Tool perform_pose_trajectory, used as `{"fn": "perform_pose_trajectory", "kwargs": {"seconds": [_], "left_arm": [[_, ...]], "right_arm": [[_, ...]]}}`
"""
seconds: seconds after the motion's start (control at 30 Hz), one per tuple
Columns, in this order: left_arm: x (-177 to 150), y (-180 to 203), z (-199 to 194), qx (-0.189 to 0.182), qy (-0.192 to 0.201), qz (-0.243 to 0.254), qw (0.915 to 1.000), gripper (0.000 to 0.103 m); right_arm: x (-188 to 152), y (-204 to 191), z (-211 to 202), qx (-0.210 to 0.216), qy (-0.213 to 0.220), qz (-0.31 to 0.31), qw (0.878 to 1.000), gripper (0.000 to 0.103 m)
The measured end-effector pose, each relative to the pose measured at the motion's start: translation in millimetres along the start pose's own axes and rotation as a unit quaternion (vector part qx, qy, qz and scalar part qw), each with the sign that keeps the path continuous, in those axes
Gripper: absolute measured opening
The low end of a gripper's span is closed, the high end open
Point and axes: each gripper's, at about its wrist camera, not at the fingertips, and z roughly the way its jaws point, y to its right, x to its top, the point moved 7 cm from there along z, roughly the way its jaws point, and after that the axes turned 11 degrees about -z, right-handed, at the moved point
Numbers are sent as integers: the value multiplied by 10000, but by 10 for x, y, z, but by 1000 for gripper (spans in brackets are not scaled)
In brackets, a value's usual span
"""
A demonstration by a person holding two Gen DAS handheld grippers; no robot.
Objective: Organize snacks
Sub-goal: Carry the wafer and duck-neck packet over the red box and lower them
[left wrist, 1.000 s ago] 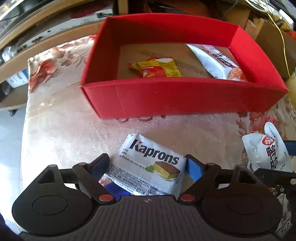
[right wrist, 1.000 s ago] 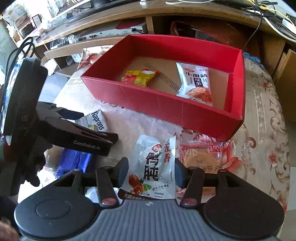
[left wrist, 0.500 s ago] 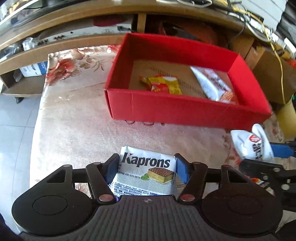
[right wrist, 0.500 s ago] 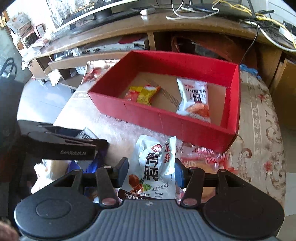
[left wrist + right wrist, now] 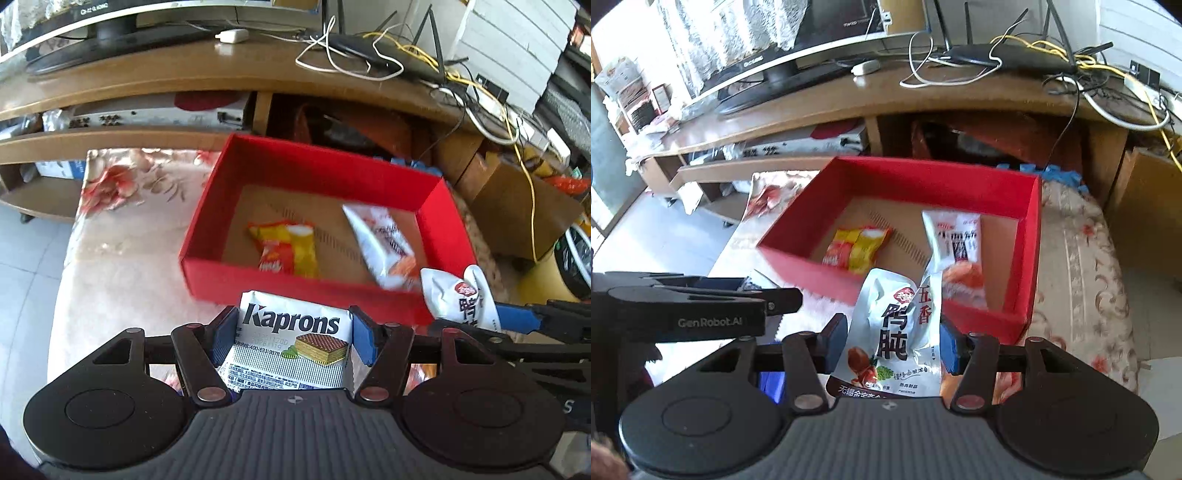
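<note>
A: Left tongs (image 5: 293,334)?
B: Clamped on the Kaprons wafer pack (image 5: 291,350), pack between the blue pads, lifted off the table (image 5: 122,258).
A: Right tongs (image 5: 892,341)?
B: Clamped on the white pouch (image 5: 897,332), upright between the pads.
A: Beyond?
B: Red box (image 5: 1030,258) holding a yellow packet (image 5: 857,249) and a white packet (image 5: 956,243).

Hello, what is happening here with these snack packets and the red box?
A person is sorting snacks with a gripper in each hand. The left gripper is shut on a Kaprons wafer packet, and the right gripper is shut on a white pouch. Both packets are held in the air in front of the red box, which already holds a yellow packet and a white packet.
</note>
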Motion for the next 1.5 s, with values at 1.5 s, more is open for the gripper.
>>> {"fn": "perform_pose_trajectory", "kwargs": {"seconds": [1.5], "left_arm": [[631,198,707,522,204,-24,9984,70]], "right_arm": [[650,563,870,-378,-55,274,9989,43]]}}
